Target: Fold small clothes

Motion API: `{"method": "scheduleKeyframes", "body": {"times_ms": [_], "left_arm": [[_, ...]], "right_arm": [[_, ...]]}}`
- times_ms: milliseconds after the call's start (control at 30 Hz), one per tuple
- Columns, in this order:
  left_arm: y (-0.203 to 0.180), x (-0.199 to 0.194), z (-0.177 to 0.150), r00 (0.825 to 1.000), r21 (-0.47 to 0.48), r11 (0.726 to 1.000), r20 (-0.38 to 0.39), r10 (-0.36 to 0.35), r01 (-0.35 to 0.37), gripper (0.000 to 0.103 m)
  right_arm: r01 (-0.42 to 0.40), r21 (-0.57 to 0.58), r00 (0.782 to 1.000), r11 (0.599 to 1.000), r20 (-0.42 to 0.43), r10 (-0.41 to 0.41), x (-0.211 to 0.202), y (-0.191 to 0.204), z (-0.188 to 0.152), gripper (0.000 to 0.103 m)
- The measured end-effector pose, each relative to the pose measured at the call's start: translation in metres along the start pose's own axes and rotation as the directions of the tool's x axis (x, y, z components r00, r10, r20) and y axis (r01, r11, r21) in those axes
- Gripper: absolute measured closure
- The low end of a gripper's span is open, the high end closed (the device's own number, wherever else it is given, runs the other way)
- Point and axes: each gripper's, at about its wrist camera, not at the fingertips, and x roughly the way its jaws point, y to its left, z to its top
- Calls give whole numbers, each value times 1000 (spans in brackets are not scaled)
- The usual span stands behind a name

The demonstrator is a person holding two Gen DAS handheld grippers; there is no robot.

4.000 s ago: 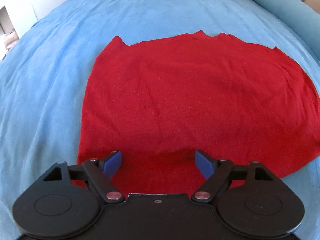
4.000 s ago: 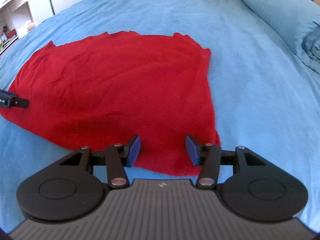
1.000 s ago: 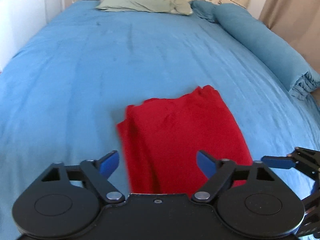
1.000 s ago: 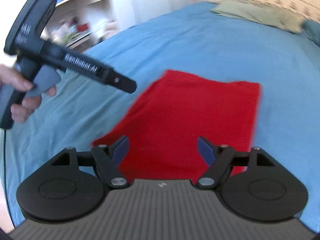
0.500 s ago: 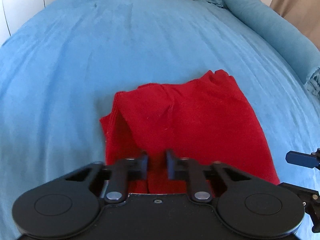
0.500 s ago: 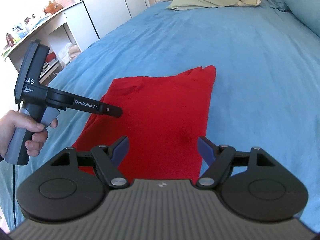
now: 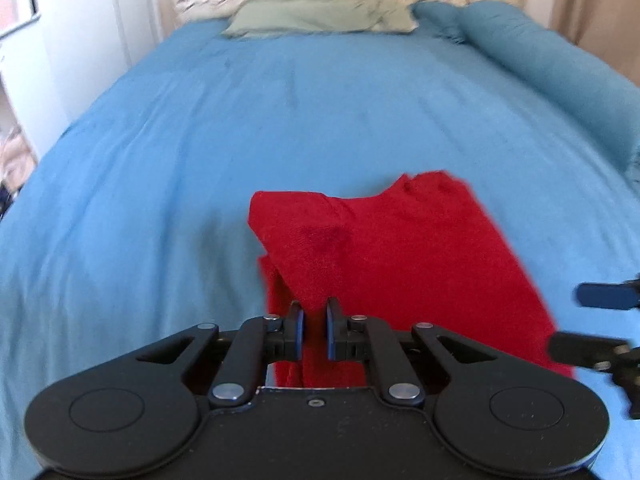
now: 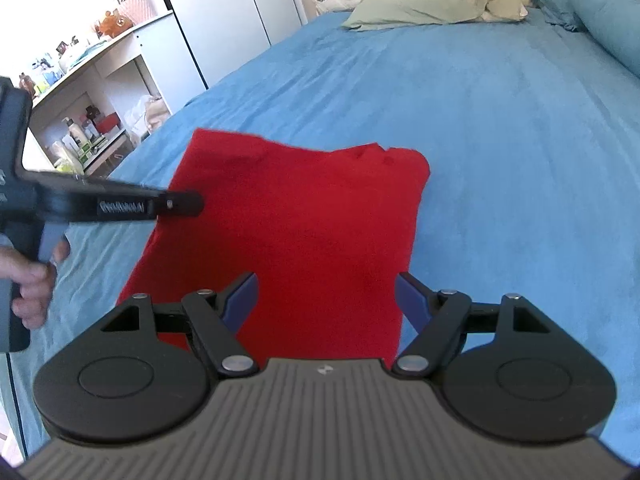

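— Left gripper (image 7: 313, 328), status?
— I see it pinched on the near edge of the red garment (image 7: 404, 256), lifting a fold off the blue bed (image 7: 160, 160).
— Right gripper (image 8: 325, 302)?
— Spread wide, holding nothing; the garment lies straight ahead beneath it.

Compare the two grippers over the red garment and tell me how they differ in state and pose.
The left gripper is shut, pinching a fold of the red garment at its left edge and lifting it; the right gripper is wide open and holds nothing. The left one sits over the garment's left edge, while the right one is over its near right part. Both have blue pads on black linkages and point up the blue bed.
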Motion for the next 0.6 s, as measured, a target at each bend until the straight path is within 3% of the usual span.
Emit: {"method": "scheduleKeyframes", "body": {"times_ms": [33,133,167,200,300,600], "left_arm": [[2,7,-3,1000,-9,1000,-10,2,-2,89],[2,17,-3,999,2,1000,-38,29,-29,63],[10,5,-3,998,-5,999,-34,49,-49,44],[13,-4,-4,998,-13,998,-15,67,-67,32],[20,-32,-10,998,-7,998,26,63,-62,29],[21,-43,-87,990,66,997,-135,42,-34,28]], "right_arm": [[0,-2,1000,1000,-5,0,2,1,-1,12],[-1,-3,1000,1000,-13,1,4,1,-3,12],[1,-3,1000,1000,-15,-1,4,1,-3,12],[4,-3,1000,1000,-17,-4,4,1,-4,12],[20,-6,1000,1000,-24,-20,-1,0,-4,12],[64,-136,986,989,-143,-84,-9,4,-39,12]]}}
